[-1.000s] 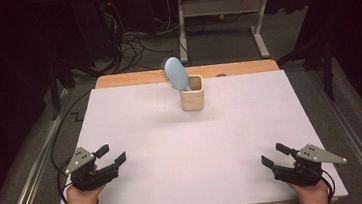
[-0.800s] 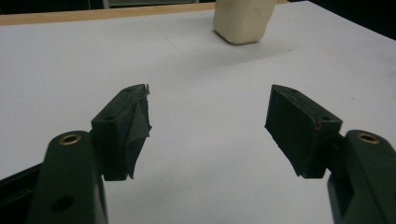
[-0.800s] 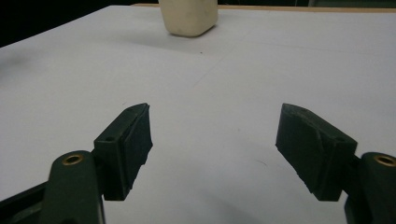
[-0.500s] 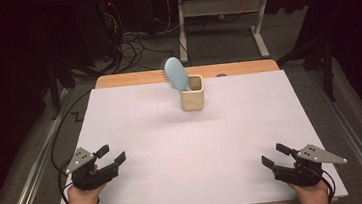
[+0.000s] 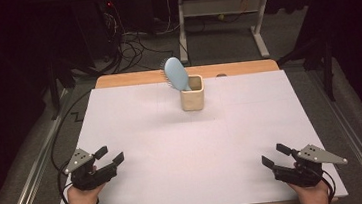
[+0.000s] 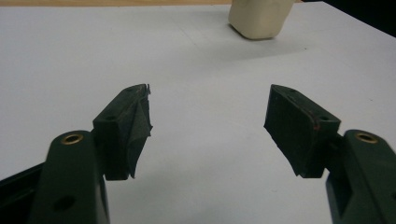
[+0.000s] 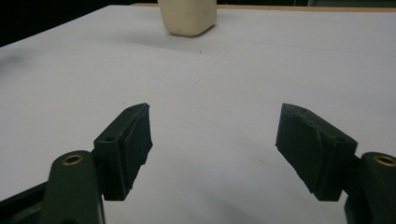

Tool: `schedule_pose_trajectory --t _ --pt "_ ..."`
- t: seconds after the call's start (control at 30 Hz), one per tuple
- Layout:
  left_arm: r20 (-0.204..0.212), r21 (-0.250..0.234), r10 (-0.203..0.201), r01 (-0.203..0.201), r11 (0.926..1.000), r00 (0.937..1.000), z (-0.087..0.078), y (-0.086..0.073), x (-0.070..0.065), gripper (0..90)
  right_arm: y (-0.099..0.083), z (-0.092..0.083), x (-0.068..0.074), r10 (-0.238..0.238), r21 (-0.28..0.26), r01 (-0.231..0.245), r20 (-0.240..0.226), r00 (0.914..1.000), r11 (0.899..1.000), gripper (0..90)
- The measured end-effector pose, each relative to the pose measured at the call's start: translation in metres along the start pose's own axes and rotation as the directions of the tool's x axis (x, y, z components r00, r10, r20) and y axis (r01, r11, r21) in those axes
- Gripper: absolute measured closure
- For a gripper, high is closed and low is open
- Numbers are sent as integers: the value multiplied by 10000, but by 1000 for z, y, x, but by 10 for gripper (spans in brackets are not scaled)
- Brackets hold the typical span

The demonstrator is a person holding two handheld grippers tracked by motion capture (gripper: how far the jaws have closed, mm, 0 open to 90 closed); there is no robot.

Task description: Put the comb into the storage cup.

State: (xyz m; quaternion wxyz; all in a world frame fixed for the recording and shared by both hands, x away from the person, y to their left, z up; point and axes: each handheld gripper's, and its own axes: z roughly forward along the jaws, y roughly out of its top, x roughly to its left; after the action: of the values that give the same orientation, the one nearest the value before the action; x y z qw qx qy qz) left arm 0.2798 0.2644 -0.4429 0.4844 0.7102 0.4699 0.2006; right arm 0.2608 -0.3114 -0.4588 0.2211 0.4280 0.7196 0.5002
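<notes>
Both tools spread and empty, left tool (image 5: 110, 157) and right tool (image 5: 273, 156) at the near bench (image 5: 137, 136) corners, well apart from the hairbrush (image 5: 176, 74) leaning in the cup (image 5: 192, 100) at the far edge; a grab at the brush could tip that cup.

Left gripper (image 6: 208, 119) sits low over the white table sheet (image 6: 60, 56), jaws spread wide with nothing between them, just bare sheet. The pad at 8 o'clock has frayed, torn edging. Up at 1 o'clock there's a cream cup (image 6: 259, 18), top cropped off, well away from the jaws.
</notes>
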Motion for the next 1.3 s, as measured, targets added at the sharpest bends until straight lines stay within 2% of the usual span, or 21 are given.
schedule_pose_trajectory --t 0.57,1.3 --pt "-144 135 -113 115 9998 9998 2 -5 4 322 0 0 0 -8 0 8 -3 10000 10000 273" --pt "-207 607 -277 290 9977 9994 9 -14 8 329 0 0 0 -25 -23 24 -19 10000 10000 275"
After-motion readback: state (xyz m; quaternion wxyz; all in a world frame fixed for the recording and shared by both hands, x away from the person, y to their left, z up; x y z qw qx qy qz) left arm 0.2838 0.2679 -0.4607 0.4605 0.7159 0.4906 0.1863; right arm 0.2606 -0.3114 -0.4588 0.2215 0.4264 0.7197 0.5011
